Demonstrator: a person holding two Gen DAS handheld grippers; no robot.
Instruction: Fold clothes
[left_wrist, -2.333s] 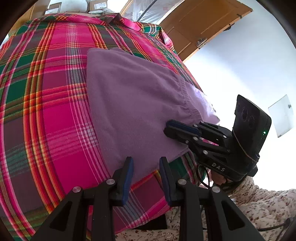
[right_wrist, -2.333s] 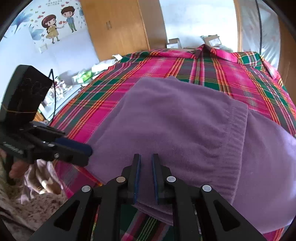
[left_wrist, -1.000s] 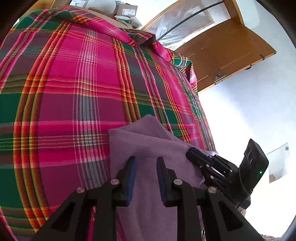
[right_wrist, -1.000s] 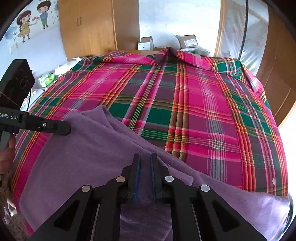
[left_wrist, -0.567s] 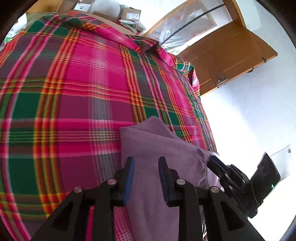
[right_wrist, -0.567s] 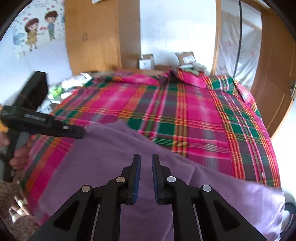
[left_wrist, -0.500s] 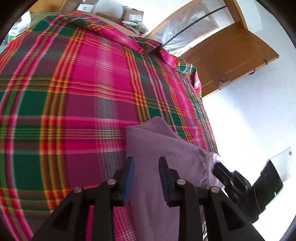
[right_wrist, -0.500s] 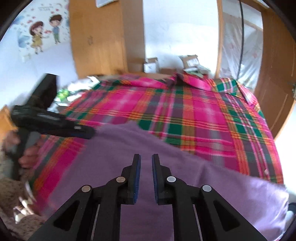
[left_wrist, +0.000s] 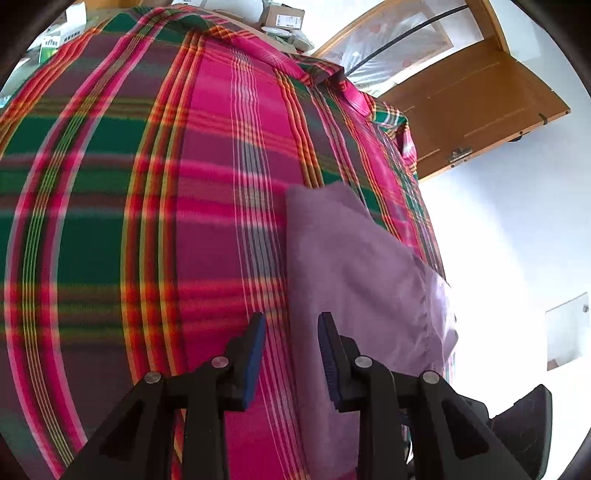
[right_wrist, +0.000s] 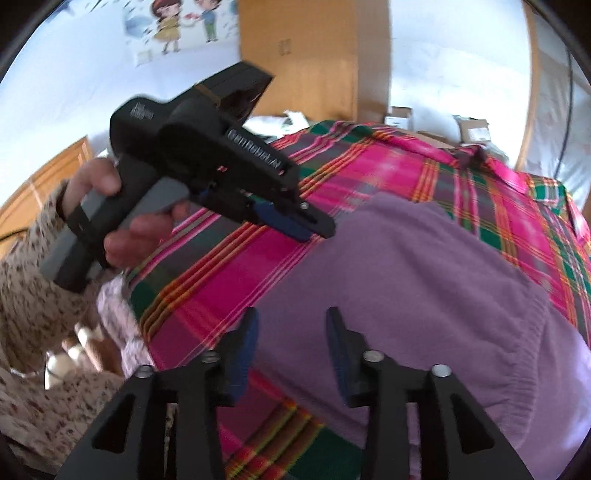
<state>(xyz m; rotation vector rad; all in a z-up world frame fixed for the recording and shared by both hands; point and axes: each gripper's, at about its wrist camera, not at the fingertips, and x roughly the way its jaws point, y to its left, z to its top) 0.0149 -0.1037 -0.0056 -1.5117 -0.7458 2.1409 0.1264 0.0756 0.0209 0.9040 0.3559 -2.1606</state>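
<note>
- While both pairs of jaws stood wide and empty, the left gripper (left_wrist: 290, 345) hung over the garment's left edge and the right gripper (right_wrist: 291, 339) over its near part; a second earlier the right jaws were pinched narrow on the cloth and the left were narrower too, so both had let go.
- Just ahead of the right jaws, the purple garment (right_wrist: 424, 288) lay flat on the plaid bedspread (left_wrist: 129, 221), where a second earlier it was lifted and creased between the grippers.
- That release, by my judgement, meant a fold had just been laid down; whether another fold was wanted, the views did not settle.
- To the right of the left jaws the garment showed a straight left edge and a squared far corner, and its soft, fleecy face was nearly free of wrinkles.
- Right of both jaws ran a gathered, ribbed band (right_wrist: 532, 354), with a paler second layer showing beyond it.
- Left and ahead of the right jaws, the person's hand (right_wrist: 110, 218) gripped the left tool, whose tips hovered at the garment's far left corner.
- Farther off, past the bed, stood cardboard boxes (left_wrist: 282, 16) and a wooden door (left_wrist: 472, 110).
</note>
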